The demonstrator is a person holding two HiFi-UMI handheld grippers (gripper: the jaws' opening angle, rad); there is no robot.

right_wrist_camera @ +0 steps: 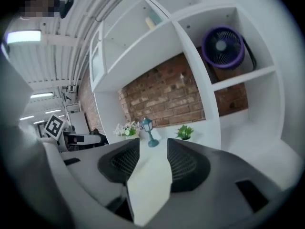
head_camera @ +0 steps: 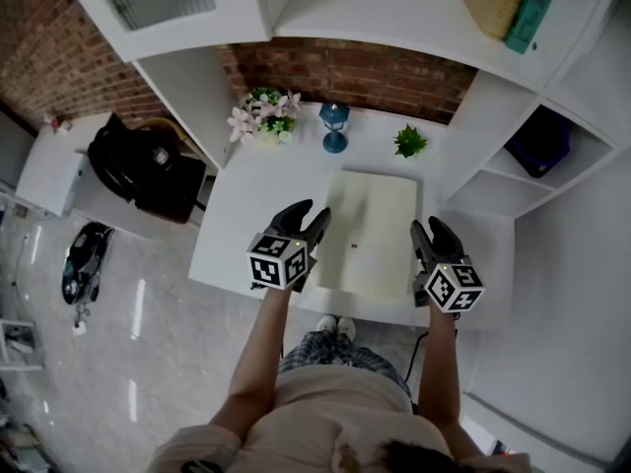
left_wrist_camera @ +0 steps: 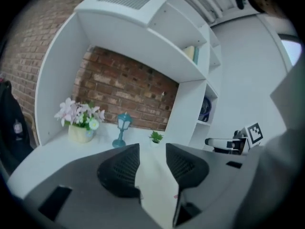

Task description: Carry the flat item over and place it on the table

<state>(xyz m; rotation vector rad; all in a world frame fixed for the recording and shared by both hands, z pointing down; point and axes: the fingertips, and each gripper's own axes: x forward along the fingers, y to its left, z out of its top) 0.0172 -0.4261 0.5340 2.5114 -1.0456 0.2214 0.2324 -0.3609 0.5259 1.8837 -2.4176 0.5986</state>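
Two grippers share one load, held out in front of the person, whose forearms reach forward from the bottom of the head view. The left gripper [head_camera: 314, 223] is closed on the left long edge of the flat item [head_camera: 370, 233], a pale cream sheet. In its own view the left gripper's [left_wrist_camera: 152, 152] dark ribbed jaws stand only partly apart, with the flat item [left_wrist_camera: 156, 187] pinched edge-on between them. The right gripper [head_camera: 432, 235] clamps the opposite long edge. Its own view shows the right gripper [right_wrist_camera: 153, 148] in the same way, jaws drawn in on the flat item [right_wrist_camera: 148, 187], which fills the gap between the pads. The sheet spans the space between the two grippers and lies roughly level over the near half of the white bench [head_camera: 246, 220], with a tiny red mark [head_camera: 353, 247] near its middle. Below the bench's front edge the person's shoes [head_camera: 339, 325] show on the floor. Toward the back of the bench stand a pot of pink and white flowers [head_camera: 264, 116], a blue lantern [head_camera: 335, 126] and a small green plant [head_camera: 410, 142], well apart from the sheet. Behind them runs a brick wall [head_camera: 355, 72], framed by white shelves [head_camera: 513, 180]. One cubby holds a purple fan [right_wrist_camera: 221, 46].
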